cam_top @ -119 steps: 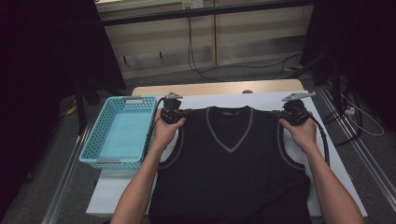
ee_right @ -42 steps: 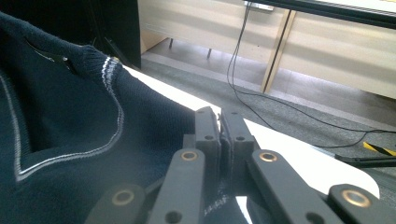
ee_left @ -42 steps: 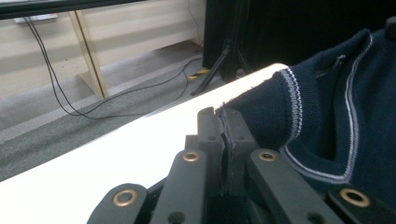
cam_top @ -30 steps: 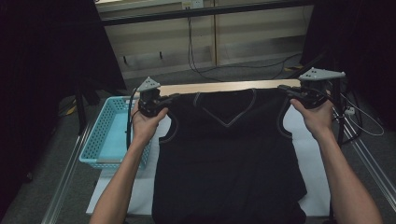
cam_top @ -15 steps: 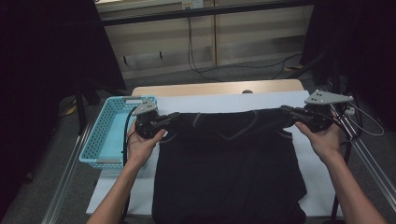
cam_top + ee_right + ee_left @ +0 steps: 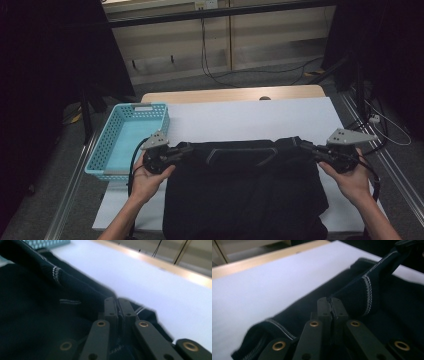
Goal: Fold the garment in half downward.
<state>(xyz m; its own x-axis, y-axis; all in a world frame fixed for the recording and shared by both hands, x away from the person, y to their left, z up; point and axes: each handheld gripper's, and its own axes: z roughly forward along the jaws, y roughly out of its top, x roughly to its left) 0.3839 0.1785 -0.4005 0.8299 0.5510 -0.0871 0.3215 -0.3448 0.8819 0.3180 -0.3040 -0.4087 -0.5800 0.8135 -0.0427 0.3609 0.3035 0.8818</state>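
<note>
A black sleeveless V-neck vest [image 6: 245, 195] with thin white trim lies on the white table top [image 6: 250, 120], its upper part folded toward the person. My left gripper [image 6: 186, 148] is shut on the vest's left shoulder edge, and in the left gripper view the left gripper [image 6: 331, 300] pinches the vest [image 6: 362, 292] between closed jaws. My right gripper [image 6: 304, 145] is shut on the right shoulder edge. In the right gripper view the right gripper [image 6: 117, 300] clamps dark vest cloth [image 6: 45, 310]. The shoulder line hangs stretched between the two grippers, low over the vest's body.
A turquoise plastic basket [image 6: 112, 155], nothing in it, stands at the table's left edge beside the left hand. Beyond the white cover runs a bare wooden strip [image 6: 230, 94]. Cables trail on the floor behind the table. Bare white surface lies beyond the vest.
Both grippers have come toward the person and down, carrying the vest's shoulders with them. The top of the vest is now folded over its lower part.
</note>
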